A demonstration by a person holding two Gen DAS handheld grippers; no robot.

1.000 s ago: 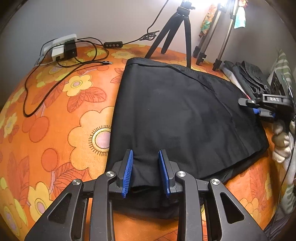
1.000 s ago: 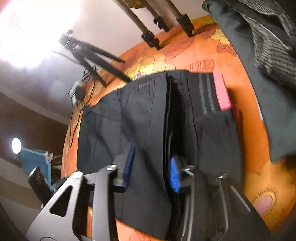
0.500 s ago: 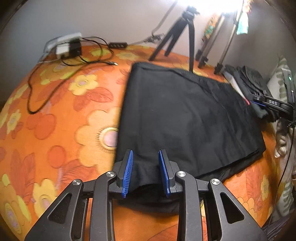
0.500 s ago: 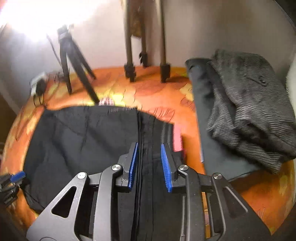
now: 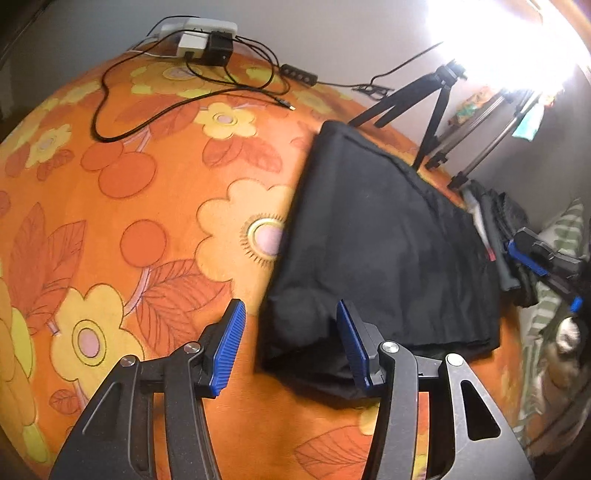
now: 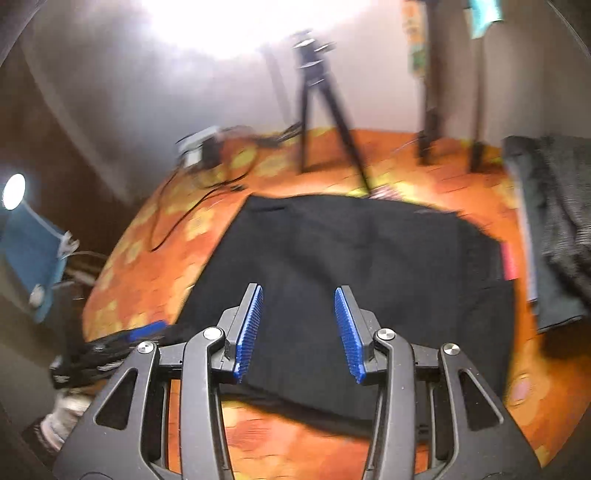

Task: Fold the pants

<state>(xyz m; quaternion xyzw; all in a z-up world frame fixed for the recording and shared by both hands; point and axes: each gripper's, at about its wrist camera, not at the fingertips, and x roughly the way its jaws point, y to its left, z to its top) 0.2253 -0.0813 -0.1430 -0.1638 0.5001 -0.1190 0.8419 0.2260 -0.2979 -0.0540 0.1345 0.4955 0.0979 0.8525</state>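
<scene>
Black pants (image 5: 376, 251) lie folded into a flat rectangle on the orange flowered bedspread (image 5: 147, 221). My left gripper (image 5: 290, 343) hovers at their near left corner with its jaws opening. The corner cloth lies loosely between the blue pads (image 5: 229, 343), and the left pad stands clear of it. In the right wrist view my right gripper (image 6: 299, 314) hangs above the near edge of the pants (image 6: 369, 258), its jaws opening with nothing between them. The right gripper (image 5: 532, 258) also shows at the pants' far right end in the left wrist view.
A black tripod (image 5: 428, 107) and light-stand legs (image 5: 476, 162) stand on the bed behind the pants. A power strip with chargers (image 5: 199, 35) and loose black cables (image 5: 155, 122) lie at the back left. A pile of dark and grey clothes (image 6: 554, 229) sits right of the pants.
Both grippers have opened and let go of the pants, which now lie flat. The right gripper has lifted and pulled back from the cloth. The left gripper has rolled.
</scene>
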